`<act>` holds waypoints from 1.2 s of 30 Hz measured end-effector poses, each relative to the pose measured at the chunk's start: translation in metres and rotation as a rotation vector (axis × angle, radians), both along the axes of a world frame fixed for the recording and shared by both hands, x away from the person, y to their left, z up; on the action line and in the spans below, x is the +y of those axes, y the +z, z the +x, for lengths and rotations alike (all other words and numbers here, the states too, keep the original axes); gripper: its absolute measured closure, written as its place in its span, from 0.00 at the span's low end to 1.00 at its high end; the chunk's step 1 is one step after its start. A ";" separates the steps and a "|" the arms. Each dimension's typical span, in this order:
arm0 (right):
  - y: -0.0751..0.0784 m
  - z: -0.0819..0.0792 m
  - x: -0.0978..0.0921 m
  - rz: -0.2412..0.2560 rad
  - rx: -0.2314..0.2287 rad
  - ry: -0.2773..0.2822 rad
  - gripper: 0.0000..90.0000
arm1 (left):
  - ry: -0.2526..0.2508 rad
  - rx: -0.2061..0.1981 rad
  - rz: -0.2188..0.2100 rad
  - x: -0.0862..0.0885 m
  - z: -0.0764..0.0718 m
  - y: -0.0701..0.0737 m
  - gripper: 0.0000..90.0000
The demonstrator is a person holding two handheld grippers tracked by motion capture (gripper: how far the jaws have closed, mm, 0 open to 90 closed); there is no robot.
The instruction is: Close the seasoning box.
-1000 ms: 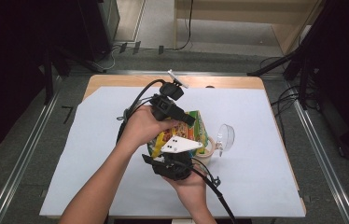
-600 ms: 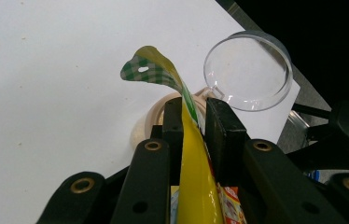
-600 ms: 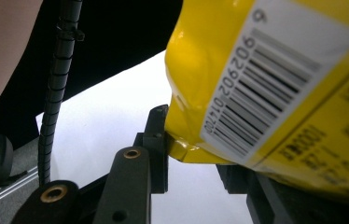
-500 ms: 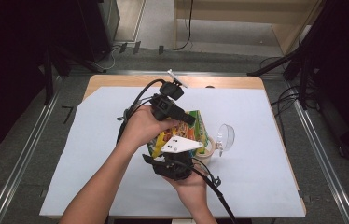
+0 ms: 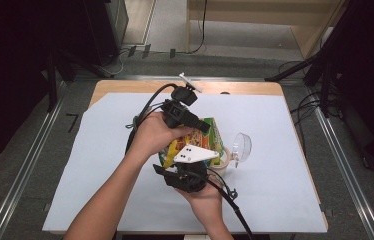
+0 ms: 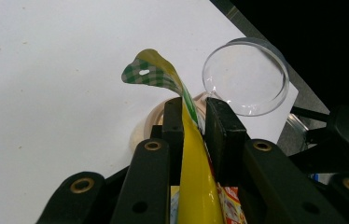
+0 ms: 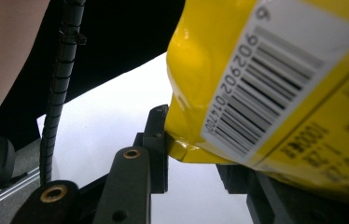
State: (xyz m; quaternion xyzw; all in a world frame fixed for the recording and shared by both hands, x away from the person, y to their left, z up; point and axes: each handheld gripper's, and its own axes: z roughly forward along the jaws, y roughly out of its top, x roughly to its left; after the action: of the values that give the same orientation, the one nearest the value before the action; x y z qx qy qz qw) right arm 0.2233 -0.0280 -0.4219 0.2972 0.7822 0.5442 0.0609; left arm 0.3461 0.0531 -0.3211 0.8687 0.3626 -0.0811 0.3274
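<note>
A: Both claws clamp the yellow snack bag (image 5: pixel 206 141), held just above the counter (image 5: pixel 285 200), left claw (image 6: pixel 194 122) on the sealed top edge, right claw (image 7: pixel 189 149) on a bottom corner.

B: Risky imo. Pulling unevenly could rip it sideways, spilling onto the clear cup (image 5: pixel 241 146). Hands sit close together, left above right.

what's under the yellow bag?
Under the bag, the left gripper view shows a tape roll on the white sheet, with a clear dome beside it. The bag and tongs cover most of the roll.
</note>
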 end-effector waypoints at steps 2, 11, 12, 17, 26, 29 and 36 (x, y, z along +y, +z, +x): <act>0.000 0.000 0.000 -0.002 0.001 0.000 0.77 | -0.001 0.001 -0.002 0.000 0.001 0.000 0.87; 0.001 0.000 0.001 0.013 0.014 -0.006 0.77 | -0.002 0.001 0.024 -0.003 0.001 0.000 0.86; 0.000 0.000 0.001 0.015 0.016 -0.005 0.77 | -0.003 -0.001 0.025 -0.004 0.001 0.000 0.86; -0.001 0.000 0.000 0.010 0.012 -0.007 0.77 | 0.000 0.002 0.017 -0.003 0.001 -0.001 0.86; -0.001 0.000 0.000 0.010 0.015 -0.008 0.77 | -0.004 -0.001 0.020 -0.003 0.001 -0.002 0.86; -0.002 0.000 0.000 0.009 0.016 -0.010 0.77 | -0.004 -0.001 0.016 -0.003 0.001 -0.002 0.86; -0.002 -0.001 0.001 0.008 0.013 -0.012 0.77 | -0.007 -0.001 0.017 -0.003 0.001 -0.002 0.87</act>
State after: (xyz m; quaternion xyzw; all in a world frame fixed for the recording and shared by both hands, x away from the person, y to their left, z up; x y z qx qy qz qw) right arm 0.2228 -0.0275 -0.4241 0.3056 0.7786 0.5450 0.0578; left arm 0.3470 0.0503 -0.3233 0.8729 0.3600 -0.0788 0.3199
